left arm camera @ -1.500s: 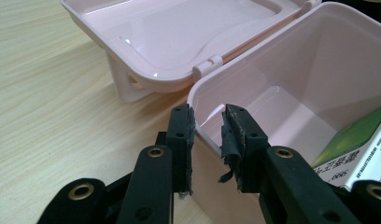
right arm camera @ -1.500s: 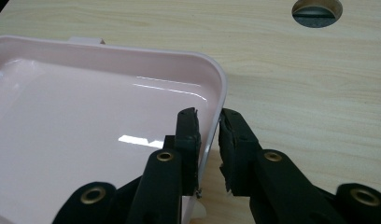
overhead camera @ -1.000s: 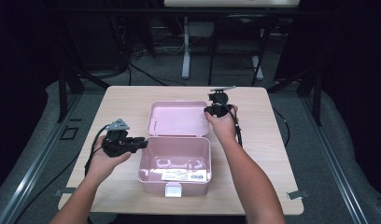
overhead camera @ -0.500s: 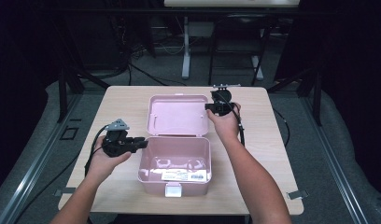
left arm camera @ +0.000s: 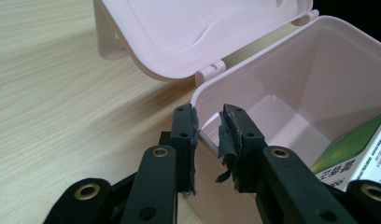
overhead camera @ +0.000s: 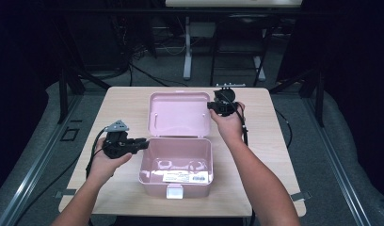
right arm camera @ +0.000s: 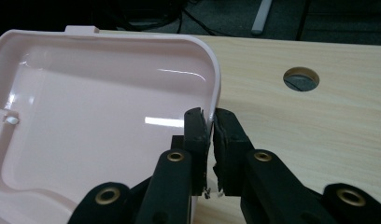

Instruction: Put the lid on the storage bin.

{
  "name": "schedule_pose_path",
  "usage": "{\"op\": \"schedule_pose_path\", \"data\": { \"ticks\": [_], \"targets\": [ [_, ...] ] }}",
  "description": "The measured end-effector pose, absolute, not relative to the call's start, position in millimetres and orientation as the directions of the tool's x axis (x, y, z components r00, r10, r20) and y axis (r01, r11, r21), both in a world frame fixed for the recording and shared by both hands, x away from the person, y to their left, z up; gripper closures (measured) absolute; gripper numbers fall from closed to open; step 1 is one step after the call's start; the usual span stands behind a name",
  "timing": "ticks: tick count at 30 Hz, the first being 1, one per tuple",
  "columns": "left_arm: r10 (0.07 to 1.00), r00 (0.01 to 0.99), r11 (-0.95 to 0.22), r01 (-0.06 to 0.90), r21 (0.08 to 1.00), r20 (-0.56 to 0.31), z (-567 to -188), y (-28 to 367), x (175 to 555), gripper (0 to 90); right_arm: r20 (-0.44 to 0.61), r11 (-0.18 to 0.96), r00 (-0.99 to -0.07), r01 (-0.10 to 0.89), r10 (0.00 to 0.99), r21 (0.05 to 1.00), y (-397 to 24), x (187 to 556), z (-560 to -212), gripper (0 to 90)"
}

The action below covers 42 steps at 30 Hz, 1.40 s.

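The pink box [overhead camera: 176, 162] is sitting open mid-counter [overhead camera: 270, 141]. The right hand-held gripper [right arm camera: 211, 122] is pinching the lid [right arm camera: 109, 116] by its edge, its jaws having just been closing on it; the left hand-held gripper [left arm camera: 208, 127] is straddling the box's corner wall, pads not visibly pressing. Swinging the lid calls for a firm pinch and a steadied box.

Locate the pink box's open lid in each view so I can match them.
High view: lid lies open at table centre, behind the box.
Left gripper view: lid fills the top, above the jaws.
Right gripper view: lid fills the left; the jaws pinch its rim.
Shared landmark: the wood-grain table.
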<state>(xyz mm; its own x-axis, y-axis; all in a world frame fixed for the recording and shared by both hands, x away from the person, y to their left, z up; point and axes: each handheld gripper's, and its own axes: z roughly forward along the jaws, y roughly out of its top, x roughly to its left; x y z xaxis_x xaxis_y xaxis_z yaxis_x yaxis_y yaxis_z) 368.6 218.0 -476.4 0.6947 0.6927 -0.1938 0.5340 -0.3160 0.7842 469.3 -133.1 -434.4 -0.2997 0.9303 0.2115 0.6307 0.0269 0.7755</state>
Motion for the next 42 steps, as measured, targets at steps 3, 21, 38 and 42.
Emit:
{"op": "schedule_pose_path", "data": {
  "ticks": [3,21,38,42],
  "targets": [
    [0.697,0.692,-0.314,0.532,0.787,-0.19,-476,217,368,75.0,0.198,0.034,-0.307,0.613,0.931,0.79,-132,465,-431,84.4],
    [0.709,0.677,-0.293,0.537,0.791,-0.197,-476,219,367,77.7,0.127,0.089,-0.355,0.534,0.926,0.841,-130,440,-410,85.6],
    [0.721,0.665,-0.283,0.538,0.794,-0.194,-473,220,372,74.0,0.102,0.1,-0.385,0.47,0.917,0.877,-132,417,-399,86.3],
    [0.725,0.66,-0.262,0.529,0.807,-0.197,-465,222,376,70.9,0.1,0.102,-0.388,0.469,0.916,0.877,-132,416,-399,86.3]
  ]
}}
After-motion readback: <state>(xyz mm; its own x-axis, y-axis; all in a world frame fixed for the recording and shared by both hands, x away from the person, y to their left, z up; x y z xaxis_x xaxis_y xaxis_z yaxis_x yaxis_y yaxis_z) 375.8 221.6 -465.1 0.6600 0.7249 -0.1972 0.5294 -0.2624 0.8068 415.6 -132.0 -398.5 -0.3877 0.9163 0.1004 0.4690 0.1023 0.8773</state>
